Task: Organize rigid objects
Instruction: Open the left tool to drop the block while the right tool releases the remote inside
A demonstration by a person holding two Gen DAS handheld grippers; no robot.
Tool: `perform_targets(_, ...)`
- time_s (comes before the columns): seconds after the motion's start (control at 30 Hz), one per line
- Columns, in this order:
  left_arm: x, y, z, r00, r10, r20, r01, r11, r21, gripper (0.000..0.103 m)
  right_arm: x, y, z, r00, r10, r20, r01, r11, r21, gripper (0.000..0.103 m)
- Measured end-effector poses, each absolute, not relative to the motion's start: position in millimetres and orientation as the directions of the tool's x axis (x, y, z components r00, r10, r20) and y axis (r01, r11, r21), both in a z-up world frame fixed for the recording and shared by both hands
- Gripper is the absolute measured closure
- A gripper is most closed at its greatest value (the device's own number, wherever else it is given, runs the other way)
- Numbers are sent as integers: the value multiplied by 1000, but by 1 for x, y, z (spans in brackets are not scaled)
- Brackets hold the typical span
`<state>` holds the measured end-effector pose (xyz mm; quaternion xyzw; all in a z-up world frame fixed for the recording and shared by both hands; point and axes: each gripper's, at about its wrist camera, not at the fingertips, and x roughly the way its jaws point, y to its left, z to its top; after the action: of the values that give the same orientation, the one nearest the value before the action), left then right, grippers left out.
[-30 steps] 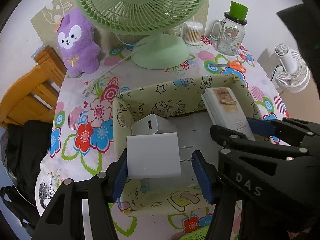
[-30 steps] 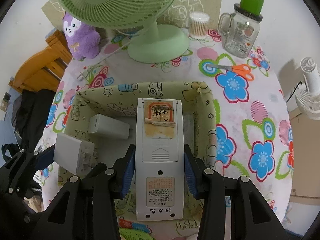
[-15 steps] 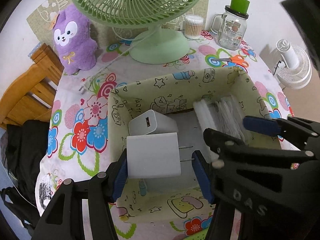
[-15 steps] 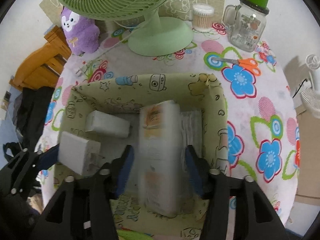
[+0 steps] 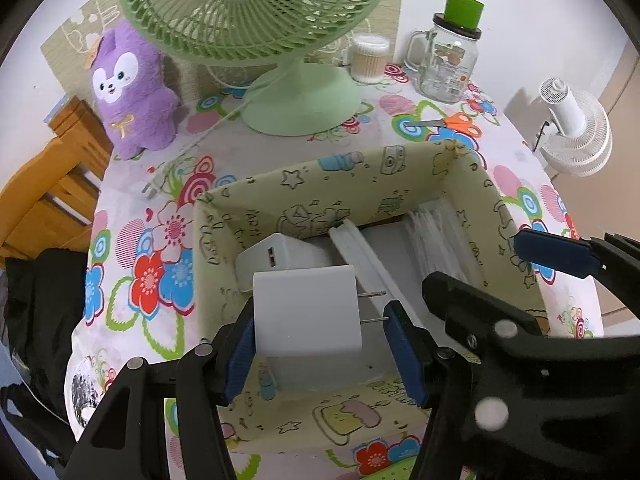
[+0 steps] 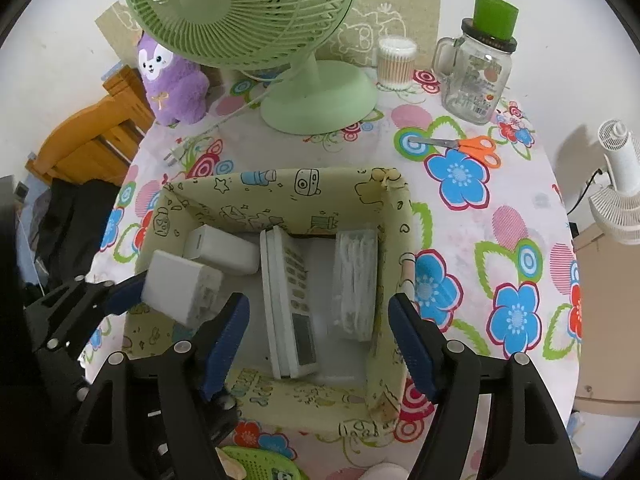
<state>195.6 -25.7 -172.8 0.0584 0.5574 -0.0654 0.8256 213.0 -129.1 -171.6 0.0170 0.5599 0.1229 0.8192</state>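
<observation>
Change: right gripper [image 6: 318,336] jaws have just been opening; the remote control [image 6: 289,304] it clamped a second ago now lies loose on its edge inside the storage box [image 6: 400,216], nothing between the blue pads.
Right gripper pose: angled steeply down over the box, jaws spread either side of the remote, touching nothing.
Left gripper [image 5: 320,354] pose: angled steeply down above the box's left half, clamping a white charger [image 5: 306,312] as before, prongs pointing at the right pad.
Second charger [image 5: 280,258]: lies on the box floor, partly hidden behind the held one.
Hard to make out: clear plastic packet [image 6: 355,284] beside the remote, contents blurred.
Materials: box is soft printed fabric, walls sagging; chargers smooth matte plastic; tablecloth [image 6: 500,216] glossy, floral.
</observation>
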Motion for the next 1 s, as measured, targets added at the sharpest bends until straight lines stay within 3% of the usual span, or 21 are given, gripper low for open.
perform_targets(0.53,199,-32,-198,313,-25,-949,183,982,35,39,201,-149,-172,368,164,-915,-111,985,132,25)
perform_targets(0.63,196,-31,-197,330,-4,-944,170,984,56,25,200,-150,-176,362,163,-918,-112,985,131,25)
perform_targets(1.0,186,-32,-189,346,-2,-938,192,979,68,12,194,-144,-180,350,170,-921,-123,983,134,25)
